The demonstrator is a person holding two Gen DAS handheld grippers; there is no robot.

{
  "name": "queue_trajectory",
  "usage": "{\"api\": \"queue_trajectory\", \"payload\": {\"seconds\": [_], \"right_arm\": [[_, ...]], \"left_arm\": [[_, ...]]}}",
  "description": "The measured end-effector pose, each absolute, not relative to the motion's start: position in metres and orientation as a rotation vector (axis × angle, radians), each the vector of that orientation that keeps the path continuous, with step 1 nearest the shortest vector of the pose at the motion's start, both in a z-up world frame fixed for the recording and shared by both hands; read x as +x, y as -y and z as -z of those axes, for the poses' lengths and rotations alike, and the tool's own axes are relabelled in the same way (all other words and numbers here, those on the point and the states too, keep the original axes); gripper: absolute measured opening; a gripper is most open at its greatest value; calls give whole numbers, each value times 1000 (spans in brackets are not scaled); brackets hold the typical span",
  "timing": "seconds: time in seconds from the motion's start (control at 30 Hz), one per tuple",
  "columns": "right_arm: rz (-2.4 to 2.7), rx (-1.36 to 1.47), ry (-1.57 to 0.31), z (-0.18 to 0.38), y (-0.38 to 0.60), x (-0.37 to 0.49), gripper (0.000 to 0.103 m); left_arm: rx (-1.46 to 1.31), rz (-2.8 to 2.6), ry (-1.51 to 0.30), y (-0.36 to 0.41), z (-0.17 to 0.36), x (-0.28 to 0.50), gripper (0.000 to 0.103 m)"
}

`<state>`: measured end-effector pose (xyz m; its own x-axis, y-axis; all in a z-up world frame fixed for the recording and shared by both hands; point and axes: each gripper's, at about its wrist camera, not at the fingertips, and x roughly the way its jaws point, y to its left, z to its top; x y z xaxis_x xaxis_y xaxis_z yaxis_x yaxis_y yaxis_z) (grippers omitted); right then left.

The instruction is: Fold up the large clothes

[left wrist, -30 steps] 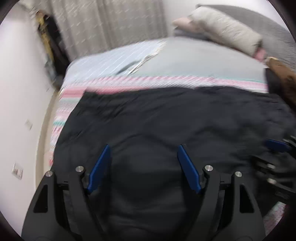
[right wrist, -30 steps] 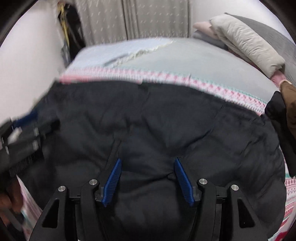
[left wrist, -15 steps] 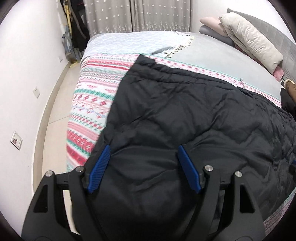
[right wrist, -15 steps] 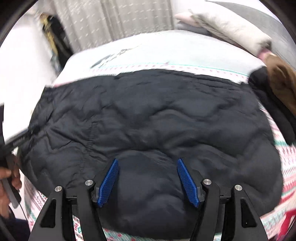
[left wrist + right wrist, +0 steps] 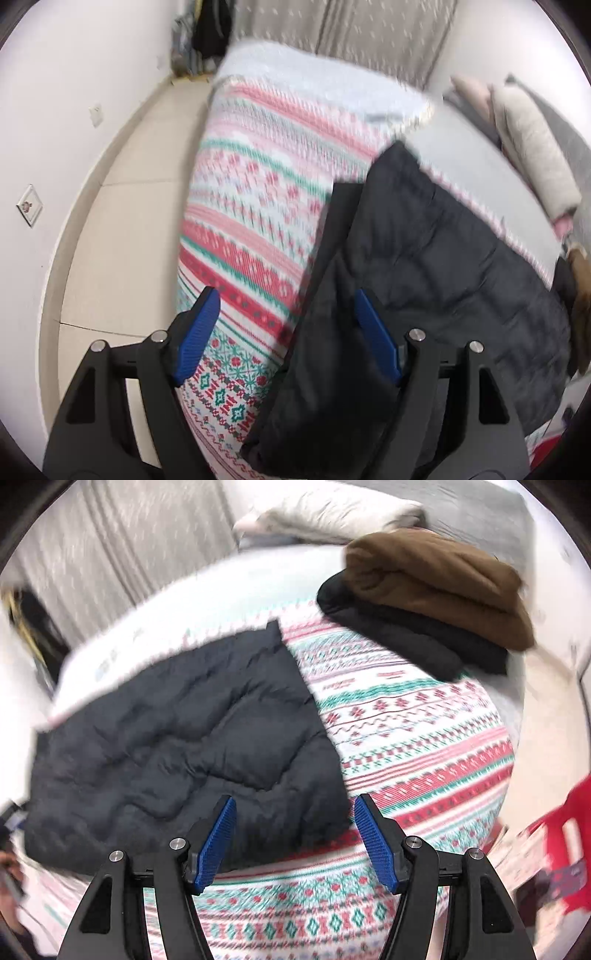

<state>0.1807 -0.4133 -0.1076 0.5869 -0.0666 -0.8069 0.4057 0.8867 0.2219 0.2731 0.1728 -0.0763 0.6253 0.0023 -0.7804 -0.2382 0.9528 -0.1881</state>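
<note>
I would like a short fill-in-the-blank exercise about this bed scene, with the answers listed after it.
1. The jacket lying on the blanket is ____ in colour.
2. Both the left tool and the right tool are ____, holding nothing.
3. The brown garment lies on top of a ____ one.

Answers: black; open; black

The left wrist view looks down close over the bed's left edge, past its spread blue pads, facing the curtain (image 5: 373,33) and the wall. The right wrist view sits close above the near right part, facing the pillow (image 5: 340,511). Both share the black quilted jacket (image 5: 443,266) (image 5: 177,731) on the patterned blanket (image 5: 255,206) (image 5: 417,731).
</note>
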Motion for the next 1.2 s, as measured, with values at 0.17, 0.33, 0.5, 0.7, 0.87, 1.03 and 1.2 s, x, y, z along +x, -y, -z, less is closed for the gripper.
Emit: {"api": "queue_trajectory", "payload": {"seconds": [0.17,0.33,0.5,0.7,0.87,1.03,1.2], "right_arm": [[255,762,-902,130,443,145,74],[204,1003,-962,166,427,120,74],[154,1030,-983,176,410,123,74],[124,998,-990,190,390,139,74],[101,975,-957,188,378,154,75],[108,981,-923,191,374,164,75],[104,990,-869,191,369,178,75]], "left_arm": [[-282,-69,-814,-143,49,260,76],[-169,99,-858,-56,58,255,76],[98,244,-848,50,73,234,76],[274,322,-881,120,92,228,76],[277,267,-929,125,108,261,76],[259,220,-936,115,106,287,80],[271,229,-930,113,106,303,83]]}}
